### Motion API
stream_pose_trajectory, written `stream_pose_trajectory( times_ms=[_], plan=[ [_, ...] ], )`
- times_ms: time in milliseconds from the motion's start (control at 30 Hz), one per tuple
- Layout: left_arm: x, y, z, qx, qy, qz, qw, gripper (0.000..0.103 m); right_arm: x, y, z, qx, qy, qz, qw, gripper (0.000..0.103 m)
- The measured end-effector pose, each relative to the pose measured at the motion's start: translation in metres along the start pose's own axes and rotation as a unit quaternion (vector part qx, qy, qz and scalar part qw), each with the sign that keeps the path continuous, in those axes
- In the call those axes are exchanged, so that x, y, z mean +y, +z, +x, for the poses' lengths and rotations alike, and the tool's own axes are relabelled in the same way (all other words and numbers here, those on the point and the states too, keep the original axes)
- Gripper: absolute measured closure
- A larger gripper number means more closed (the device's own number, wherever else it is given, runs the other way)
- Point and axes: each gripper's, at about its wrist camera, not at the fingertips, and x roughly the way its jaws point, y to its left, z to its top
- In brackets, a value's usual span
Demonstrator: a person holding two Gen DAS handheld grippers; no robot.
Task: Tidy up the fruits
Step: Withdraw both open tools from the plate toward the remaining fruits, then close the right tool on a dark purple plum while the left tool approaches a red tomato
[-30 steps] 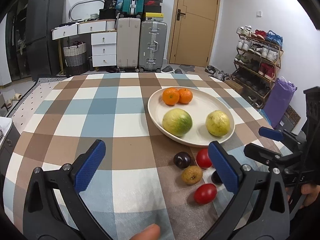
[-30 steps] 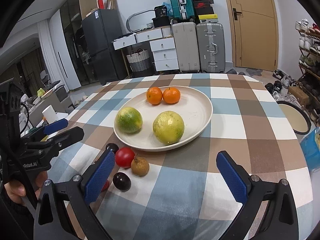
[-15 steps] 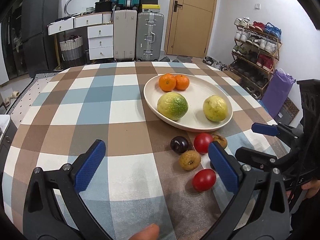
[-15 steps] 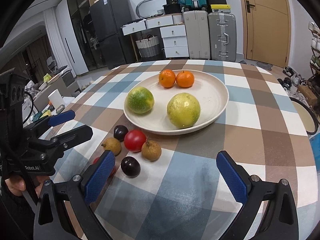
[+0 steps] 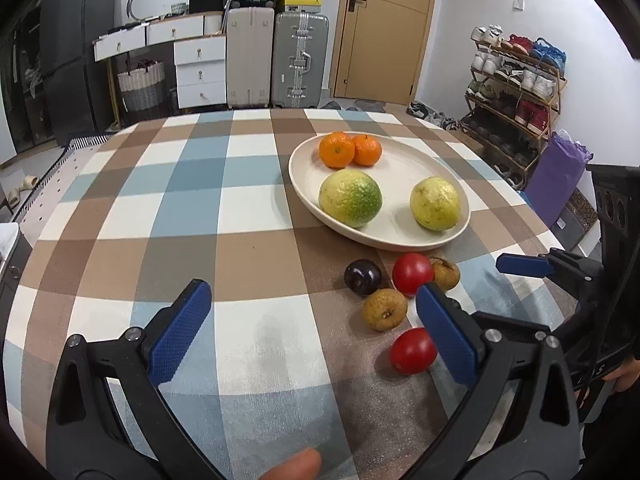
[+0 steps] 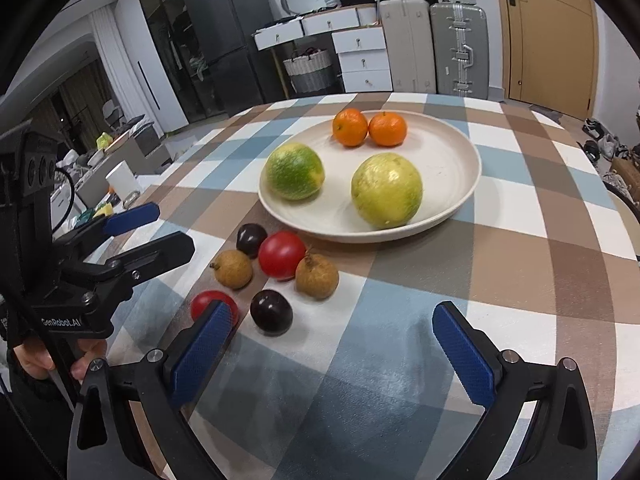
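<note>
A cream plate point(image 5: 408, 160) point(image 6: 452, 160) holds two oranges point(image 5: 337, 150) point(image 6: 350, 127), a green-yellow fruit point(image 5: 350, 198) point(image 6: 295, 171) and a yellow fruit point(image 5: 435, 203) point(image 6: 386, 190). In front of it on the checked cloth lie two red tomatoes point(image 5: 412, 273) point(image 6: 281, 255), two dark plums point(image 5: 363, 277) point(image 6: 271, 312) and two brown fruits point(image 5: 384, 314) point(image 6: 317, 276). My left gripper point(image 5: 312, 332) is open and empty, just left of the loose fruits. My right gripper point(image 6: 332, 344) is open and empty, just short of the near plum.
The round table point(image 5: 160, 208) carries a brown, blue and white cloth. Suitcases point(image 5: 300, 60) and drawers stand behind, a shoe rack point(image 5: 516, 92) at the right. A side counter with a white cup point(image 6: 122, 178) lies beyond the table's left edge.
Both grippers have moved forward and lower toward the loose fruits, which now look larger and nearer. Both stay open. No fruit has moved.
</note>
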Motion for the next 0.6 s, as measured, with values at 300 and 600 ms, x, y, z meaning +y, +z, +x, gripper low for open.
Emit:
stream_pose_trajectory(
  times_ms=[300, 600],
  plan=[
    [0.0058, -0.001, 0.0055, 0.02, -0.005, -0.015, 0.9997, 0.001, 0.004, -0.0019, 0.0053, 0.015, 0.011, -0.005, 1.0, 0.004],
    [0.0074, -0.0017, 0.0074, 0.027, 0.006, -0.015, 0.9995, 0.001, 0.0096, -0.0022, 0.0073, 0.02, 0.017, -0.02, 0.999, 0.02]
  ],
)
